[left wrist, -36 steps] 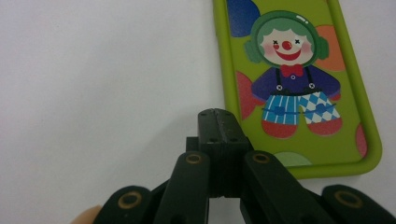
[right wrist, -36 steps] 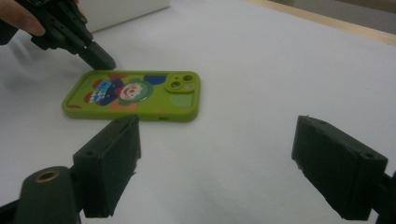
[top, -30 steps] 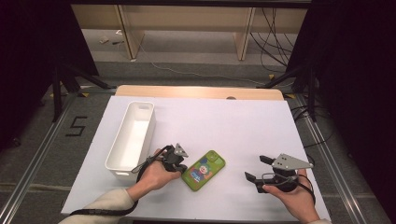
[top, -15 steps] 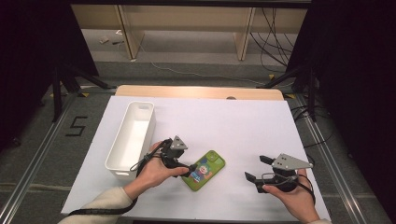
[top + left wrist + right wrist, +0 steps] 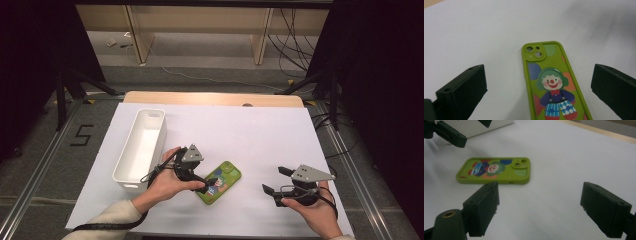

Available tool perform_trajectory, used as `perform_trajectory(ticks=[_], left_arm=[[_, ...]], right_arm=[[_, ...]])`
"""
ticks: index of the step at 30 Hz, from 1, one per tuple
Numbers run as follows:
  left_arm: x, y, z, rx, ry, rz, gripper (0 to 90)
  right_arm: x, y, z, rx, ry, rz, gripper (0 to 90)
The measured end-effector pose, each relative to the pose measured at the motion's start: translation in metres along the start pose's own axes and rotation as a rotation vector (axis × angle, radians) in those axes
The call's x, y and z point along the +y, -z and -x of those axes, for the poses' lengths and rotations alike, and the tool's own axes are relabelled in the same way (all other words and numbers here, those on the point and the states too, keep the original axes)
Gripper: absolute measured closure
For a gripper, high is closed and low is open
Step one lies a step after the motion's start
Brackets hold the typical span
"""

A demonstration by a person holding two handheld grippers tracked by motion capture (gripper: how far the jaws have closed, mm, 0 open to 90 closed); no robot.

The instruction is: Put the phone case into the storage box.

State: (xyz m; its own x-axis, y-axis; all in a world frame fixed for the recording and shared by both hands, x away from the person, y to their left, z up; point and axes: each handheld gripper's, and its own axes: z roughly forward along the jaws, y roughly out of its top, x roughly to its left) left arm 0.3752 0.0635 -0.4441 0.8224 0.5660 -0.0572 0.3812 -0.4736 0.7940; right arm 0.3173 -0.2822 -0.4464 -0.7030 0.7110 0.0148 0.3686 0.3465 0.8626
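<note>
Left hand-held gripper (image 5: 207, 184) low over phone case (image 5: 220, 181), jaws just opened, straddling it.

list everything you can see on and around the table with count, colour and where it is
phone case: 1, green with a clown picture, flat on the white sheet near the front edge, camera cutout pointing away from the person
bin: 1, white, long and open-topped, on the left part of the sheet
sheet: 1, white, covering the table top
table: 1, light wood, its edge showing beyond the sheet
cables: several, dark, on the floor behind the table
left gripper: 1, black, jaws just opened wide and standing either side of the phone case without touching it
right gripper: 1, black, open, over bare sheet at the right
</note>
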Motion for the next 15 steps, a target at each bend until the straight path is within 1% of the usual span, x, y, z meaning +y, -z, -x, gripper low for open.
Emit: perform_trajectory(ticks=[2,8,15], left_arm=[[0.0019,-0.0008,0.0015,0.002,-0.009,0.000,0.0],[0.0041,-0.0042,0.0035,-0.003,-0.017,-0.003,0.0],[0.0097,-0.0074,0.0056,-0.002,-0.020,0.013,0.0]], right_arm=[[0.0001,-0.0002,-0.0001,0.001,0.000,-0.002,16.4],[0.0000,-0.0002,-0.0001,-0.002,-0.003,-0.003,16.4],[0.0000,-0.0003,0.0000,-0.003,-0.007,-0.003,16.3]])
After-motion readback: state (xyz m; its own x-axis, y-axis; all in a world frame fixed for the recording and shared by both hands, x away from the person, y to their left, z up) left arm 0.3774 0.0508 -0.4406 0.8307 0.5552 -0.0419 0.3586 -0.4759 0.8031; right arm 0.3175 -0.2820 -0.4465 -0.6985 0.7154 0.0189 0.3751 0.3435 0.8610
